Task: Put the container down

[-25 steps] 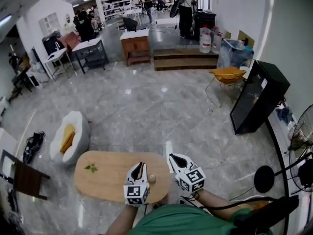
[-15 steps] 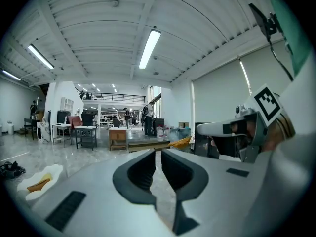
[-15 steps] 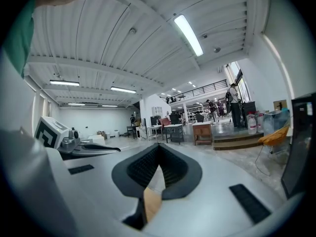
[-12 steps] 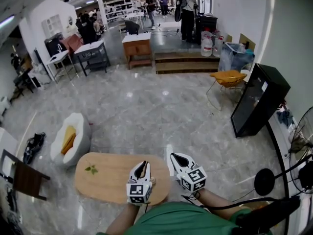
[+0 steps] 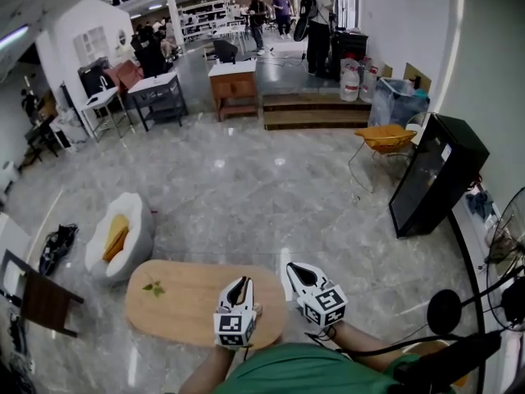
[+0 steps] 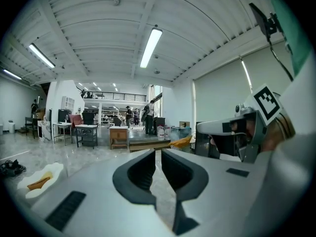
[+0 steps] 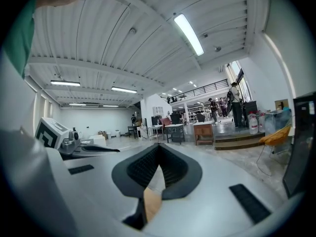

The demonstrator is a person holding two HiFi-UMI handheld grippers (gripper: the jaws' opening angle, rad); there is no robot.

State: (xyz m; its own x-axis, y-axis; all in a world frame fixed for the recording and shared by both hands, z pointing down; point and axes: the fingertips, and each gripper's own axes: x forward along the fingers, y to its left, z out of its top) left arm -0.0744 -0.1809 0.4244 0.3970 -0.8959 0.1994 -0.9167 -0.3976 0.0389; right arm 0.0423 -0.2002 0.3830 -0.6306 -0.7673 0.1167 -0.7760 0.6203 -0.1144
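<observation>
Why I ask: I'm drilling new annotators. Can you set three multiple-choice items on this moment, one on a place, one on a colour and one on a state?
1. The small green leafy thing lies
A. on the oval wooden table
B. on the floor
C. on the white seat

2. The chair beside the tall black unit is
A. blue
B. white
C. orange

3. The left tongs are
A. wide open
B. shut with nothing held
C. shut on a container

Answers:
1 A: the head view shows it on the tabletop's left part.
2 C: its seat shows orange in the head view.
3 B: in the left gripper view the jaws stand together, and only floor shows in the slit between them.
</observation>
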